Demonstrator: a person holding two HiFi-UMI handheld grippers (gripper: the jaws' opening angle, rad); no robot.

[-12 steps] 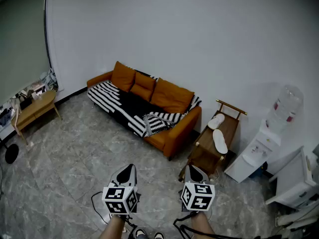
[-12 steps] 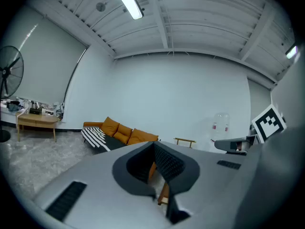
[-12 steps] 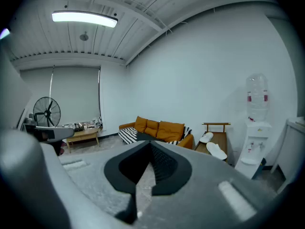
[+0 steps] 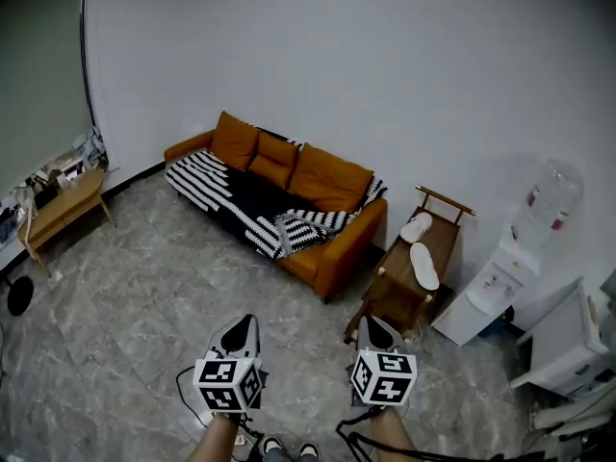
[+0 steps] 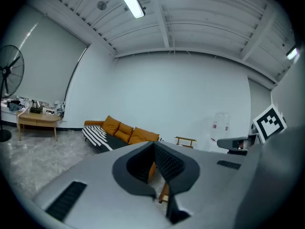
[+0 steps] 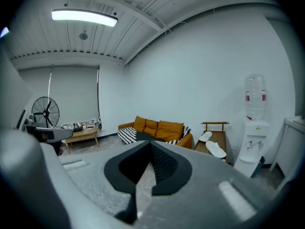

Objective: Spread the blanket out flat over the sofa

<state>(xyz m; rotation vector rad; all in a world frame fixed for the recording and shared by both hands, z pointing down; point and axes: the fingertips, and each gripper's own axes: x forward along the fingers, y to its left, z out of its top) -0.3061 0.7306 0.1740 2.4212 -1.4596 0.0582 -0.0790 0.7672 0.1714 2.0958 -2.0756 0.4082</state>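
Note:
An orange sofa (image 4: 332, 248) stands against the far wall, well ahead of me. A black-and-white striped blanket (image 4: 226, 195) covers its seat; it is bunched in a heap near the right end, and a piece hangs over the back corner. My left gripper (image 4: 242, 331) and right gripper (image 4: 376, 331) are held low over the floor, far from the sofa, both shut and empty. In the left gripper view the sofa (image 5: 128, 133) and blanket (image 5: 97, 137) lie beyond the left gripper (image 5: 154, 146). In the right gripper view the sofa (image 6: 164, 128) lies beyond the right gripper (image 6: 150, 145).
A wooden bench (image 4: 399, 282) with two white slippers stands right of the sofa. A water dispenser (image 4: 500, 282) and a white cabinet (image 4: 568, 349) are further right. A low wooden table (image 4: 63, 208) with clutter is at the left wall. Cables trail by my feet.
The sofa sits slightly higher and further left in the head view. Both grippers stay shut, low in front of me.

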